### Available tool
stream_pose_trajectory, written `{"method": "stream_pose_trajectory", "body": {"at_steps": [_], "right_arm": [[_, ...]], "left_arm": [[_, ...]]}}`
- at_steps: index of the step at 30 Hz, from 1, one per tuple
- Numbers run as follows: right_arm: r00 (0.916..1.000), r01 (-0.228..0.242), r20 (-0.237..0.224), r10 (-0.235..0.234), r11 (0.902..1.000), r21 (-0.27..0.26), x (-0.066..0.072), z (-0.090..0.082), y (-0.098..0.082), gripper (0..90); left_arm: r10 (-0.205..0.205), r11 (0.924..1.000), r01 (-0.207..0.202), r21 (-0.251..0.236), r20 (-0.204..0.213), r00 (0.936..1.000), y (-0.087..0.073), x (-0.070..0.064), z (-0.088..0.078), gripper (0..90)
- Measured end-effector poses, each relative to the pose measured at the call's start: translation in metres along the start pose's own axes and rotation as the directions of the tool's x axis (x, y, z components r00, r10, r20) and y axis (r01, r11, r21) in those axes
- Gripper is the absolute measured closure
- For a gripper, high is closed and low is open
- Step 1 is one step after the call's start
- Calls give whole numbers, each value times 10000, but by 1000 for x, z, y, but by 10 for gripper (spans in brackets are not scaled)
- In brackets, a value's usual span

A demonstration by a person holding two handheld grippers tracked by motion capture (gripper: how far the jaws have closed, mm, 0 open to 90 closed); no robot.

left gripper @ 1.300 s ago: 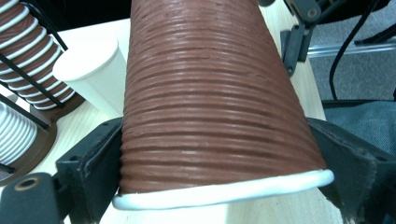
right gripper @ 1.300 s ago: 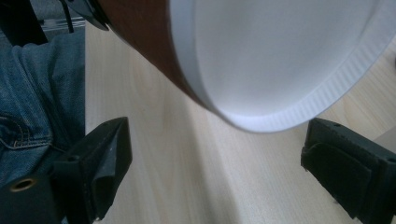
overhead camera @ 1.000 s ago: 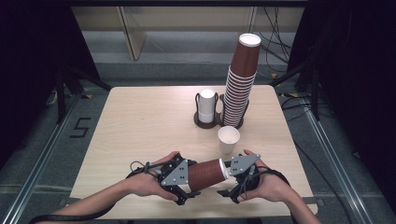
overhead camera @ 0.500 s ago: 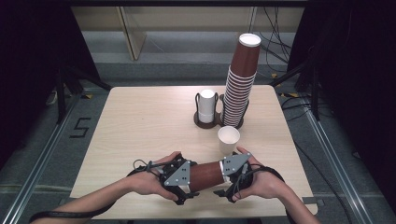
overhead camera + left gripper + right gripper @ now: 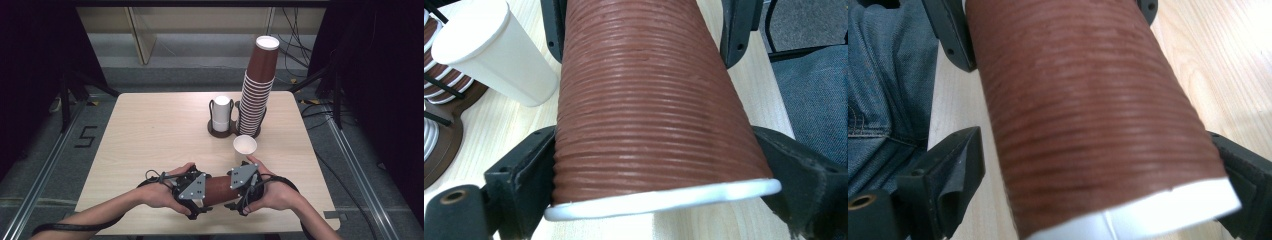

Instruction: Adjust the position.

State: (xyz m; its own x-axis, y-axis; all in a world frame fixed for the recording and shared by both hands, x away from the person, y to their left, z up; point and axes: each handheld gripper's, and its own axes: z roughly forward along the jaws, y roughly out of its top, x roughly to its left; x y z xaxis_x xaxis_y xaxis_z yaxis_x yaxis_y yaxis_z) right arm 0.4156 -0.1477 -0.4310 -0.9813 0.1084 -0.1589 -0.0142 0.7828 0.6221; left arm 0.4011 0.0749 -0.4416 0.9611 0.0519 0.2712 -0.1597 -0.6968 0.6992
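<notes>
A brown ribbed paper cup (image 5: 217,189) lies level just above the table's front edge, between my two grippers. Its white rim points at my left gripper (image 5: 204,194). In the left gripper view both jaws press on the cup (image 5: 649,100) just behind that rim, so this gripper is shut on it. My right gripper (image 5: 233,192) faces it from the cup's white base end. In the right gripper view the cup (image 5: 1083,110) sits between the jaws. A thin gap shows at the left jaw, so this gripper stands open around it.
A loose white cup (image 5: 245,146) stands upright just beyond my right hand. Behind it a dark holder (image 5: 221,131) carries a white cup, beside a tall stack of brown cups (image 5: 257,95). The table (image 5: 150,140) is light wood; a trouser leg (image 5: 883,75) lies past its front edge.
My right gripper has slid left along the cup toward the left gripper, covering the white end that showed before. The left gripper and the cup have stayed in place.
</notes>
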Motion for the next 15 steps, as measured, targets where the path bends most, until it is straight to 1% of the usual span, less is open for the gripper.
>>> {"method": "stream_pose_trajectory", "body": {"at_steps": [1,2,3,4,5,6,7,8,9,10,11,12,13,15], "right_arm": [[9999,-105,-30,105,9999,45,1,0,0,64],[9989,-451,-81,452,9989,132,3,0,0,64],[9998,-194,-103,195,9998,106,2,1,1,65],[9992,-394,-102,396,9991,185,3,1,1,66],[9993,-345,-101,347,9992,216,3,2,2,66],[9999,-80,-72,82,9998,168,2,2,2,67],[9997,-210,-112,213,9995,224,2,3,3,68],[10000,51,-26,-50,9998,207,1,3,4,70],[9994,-307,-119,311,9990,323,3,3,4,73],[9996,-252,-83,255,9991,346,4,4,4,76],[9997,-195,-140,202,9988,442,4,5,5,78],[9998,-152,-128,158,9990,422,4,6,5,79],[9997,-181,-127,187,9988,458,5,6,6,81],[9998,-78,-173,87,9986,522,5,7,6,85]], "left_arm": [[43,10000,-44,51,18,10000,0,0,0,101],[35,10000,-35,82,45,10000,0,0,1,101],[70,9999,-71,136,70,10000,0,0,1,101],[85,9998,-86,184,84,9999,0,0,2,101],[101,9997,-103,209,99,9999,0,0,2,101],[121,9995,-125,282,174,9998,1,1,2,101],[102,9995,-108,303,220,9997,1,1,3,101],[95,9995,-102,315,220,9997,2,1,3,101],[118,9995,-122,290,164,9998,2,1,4,101],[162,9991,-172,385,266,9995,3,2,4,101],[185,9990,-194,402,247,9995,3,2,4,101],[295,9985,-303,448,187,9994,4,2,4,101],[205,9990,-212,388,175,9996,4,1,5,101],[263,9984,-273,496,214,9994,4,1,5,102]]}}
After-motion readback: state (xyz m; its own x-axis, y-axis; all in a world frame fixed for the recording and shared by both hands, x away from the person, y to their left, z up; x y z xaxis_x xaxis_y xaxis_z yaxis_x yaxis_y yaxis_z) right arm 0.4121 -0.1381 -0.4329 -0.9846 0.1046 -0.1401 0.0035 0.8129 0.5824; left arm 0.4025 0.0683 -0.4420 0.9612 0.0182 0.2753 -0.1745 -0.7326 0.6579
